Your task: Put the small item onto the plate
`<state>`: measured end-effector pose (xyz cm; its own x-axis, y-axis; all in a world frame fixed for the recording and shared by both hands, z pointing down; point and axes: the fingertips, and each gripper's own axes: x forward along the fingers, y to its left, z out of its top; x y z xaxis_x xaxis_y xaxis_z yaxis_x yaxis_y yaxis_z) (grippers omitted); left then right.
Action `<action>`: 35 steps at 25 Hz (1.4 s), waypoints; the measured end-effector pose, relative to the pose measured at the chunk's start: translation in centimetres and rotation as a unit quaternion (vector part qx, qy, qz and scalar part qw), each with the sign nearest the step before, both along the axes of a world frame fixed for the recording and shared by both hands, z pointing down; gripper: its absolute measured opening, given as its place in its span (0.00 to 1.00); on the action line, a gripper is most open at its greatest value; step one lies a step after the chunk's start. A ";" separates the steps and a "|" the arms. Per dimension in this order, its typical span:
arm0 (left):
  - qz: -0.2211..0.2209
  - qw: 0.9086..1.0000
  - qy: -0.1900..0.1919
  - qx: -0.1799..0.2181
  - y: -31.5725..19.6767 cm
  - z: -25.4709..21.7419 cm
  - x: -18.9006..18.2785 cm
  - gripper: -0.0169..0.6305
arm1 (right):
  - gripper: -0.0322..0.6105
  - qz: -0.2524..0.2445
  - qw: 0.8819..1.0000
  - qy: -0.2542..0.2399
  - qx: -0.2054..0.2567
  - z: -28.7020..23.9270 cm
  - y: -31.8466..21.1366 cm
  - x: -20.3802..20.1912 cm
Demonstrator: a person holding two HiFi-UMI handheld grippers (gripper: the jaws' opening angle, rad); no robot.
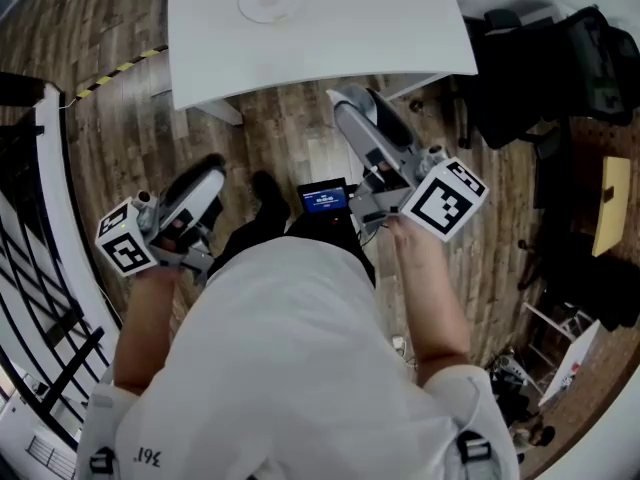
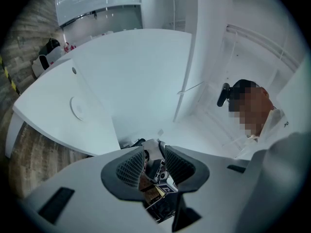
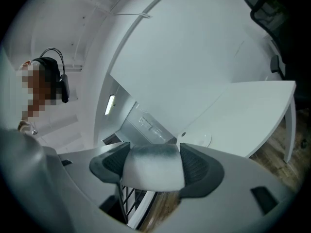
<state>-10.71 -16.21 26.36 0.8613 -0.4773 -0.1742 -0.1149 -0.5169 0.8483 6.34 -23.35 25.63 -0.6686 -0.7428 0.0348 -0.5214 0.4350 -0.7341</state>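
A round clear plate point(image 1: 268, 3) lies at the far edge of the white table point(image 1: 330, 43); it also shows as the plate point(image 2: 77, 106) and the plate point(image 3: 197, 139). Both grippers hang over the wooden floor, short of the table. My right gripper point(image 1: 345, 98) is shut on a small white block with a grey top point(image 3: 153, 171), which fills the gap between its pads. My left gripper point(image 1: 212, 171) has its jaws close together around a small grey and brown boxy item point(image 2: 151, 171) wedged between them.
Wooden floor point(image 1: 300, 133) lies between me and the table. Black chairs and bags point(image 1: 550, 68) stand at the right and a dark railing point(image 1: 40, 298) at the left. A small device with a blue screen point(image 1: 325, 198) sits at my waist.
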 end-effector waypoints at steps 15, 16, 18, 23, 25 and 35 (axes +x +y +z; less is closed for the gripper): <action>-0.080 0.996 -0.013 -0.021 -8.8 3.0 1.5 0.24 | 0.54 -0.088 0.996 0.023 -0.025 3.2 -11.2 -1.4; -0.086 0.996 -0.014 -0.021 -9.4 3.1 1.7 0.24 | 0.54 -0.095 0.995 0.024 -0.026 3.3 -11.9 -1.6; -0.097 0.995 -0.017 -0.024 -10.4 3.4 1.9 0.24 | 0.54 -0.109 0.993 0.027 -0.030 3.7 -13.0 -2.0; -0.110 0.993 -0.024 -0.038 -12.6 4.8 2.2 0.24 | 0.54 -0.131 0.989 0.052 -0.034 5.4 -15.6 -2.9; -0.113 0.992 -0.024 -0.046 -13.1 5.3 2.0 0.24 | 0.54 -0.134 0.988 0.063 -0.041 6.7 -16.3 -3.3; -0.104 0.991 -0.023 -0.080 -16.6 7.3 1.8 0.24 | 0.54 -0.146 0.977 0.142 -0.059 12.0 -21.2 -4.8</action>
<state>-8.95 -32.84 33.70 0.7472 -0.6631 -0.0445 -0.2447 -0.3367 0.9092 1.57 -44.56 37.67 -0.8021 -0.5020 0.3236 -0.5783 0.5173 -0.6309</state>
